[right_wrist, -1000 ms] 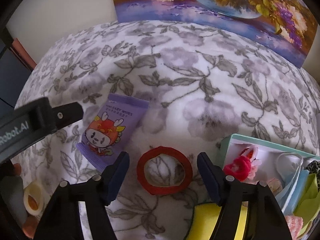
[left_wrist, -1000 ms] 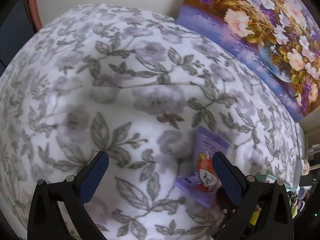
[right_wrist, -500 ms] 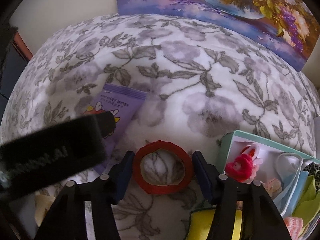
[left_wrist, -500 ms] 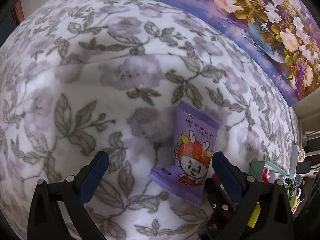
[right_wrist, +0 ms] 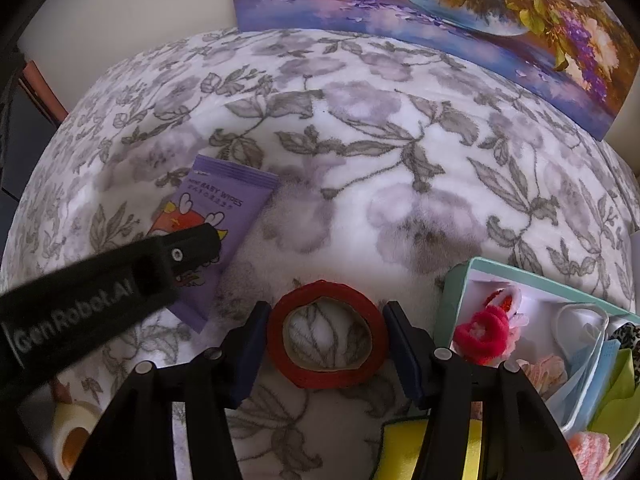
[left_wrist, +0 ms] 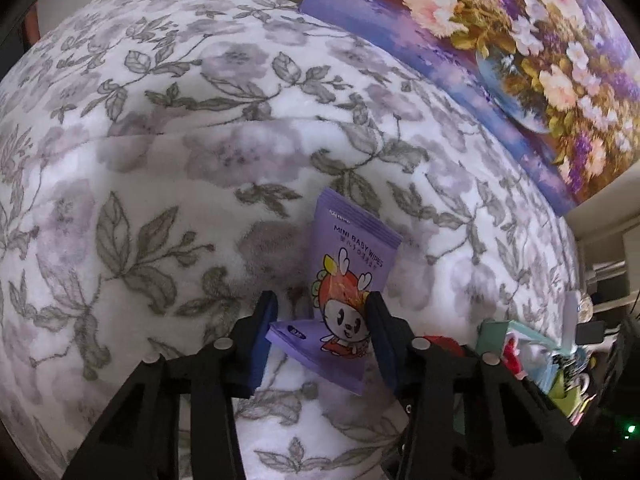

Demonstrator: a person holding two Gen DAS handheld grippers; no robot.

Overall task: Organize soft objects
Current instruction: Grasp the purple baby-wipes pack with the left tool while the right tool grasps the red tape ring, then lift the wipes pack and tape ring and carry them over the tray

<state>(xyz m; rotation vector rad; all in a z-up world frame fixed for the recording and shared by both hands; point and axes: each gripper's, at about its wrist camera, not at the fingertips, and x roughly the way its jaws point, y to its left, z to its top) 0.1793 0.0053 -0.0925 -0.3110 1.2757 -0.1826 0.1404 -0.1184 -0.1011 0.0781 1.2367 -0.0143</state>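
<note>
Both grippers look the same: black plastic frames w/ triangle-shaped holes cut in the arms, and small round silver screws near the finger joints. The left gripper point(left_wrist: 322, 334) has dark blue flat pads point(left_wrist: 262, 340) on the inside of its two fingers. The right gripper point(right_wrist: 324, 344) has the same dark blue pads point(right_wrist: 402, 354). In the right cam, the left gripper's black side point(right_wrist: 100, 292) shows white letters, "GenRobot.AI", plus one silver screw by the tip.

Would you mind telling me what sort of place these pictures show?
Probably a bedroom or living room at home: a plush white blanket with grey leaves covers the surface, a floral painting leans against the wall, and a teal box of hair accessories sits alongside.
</note>
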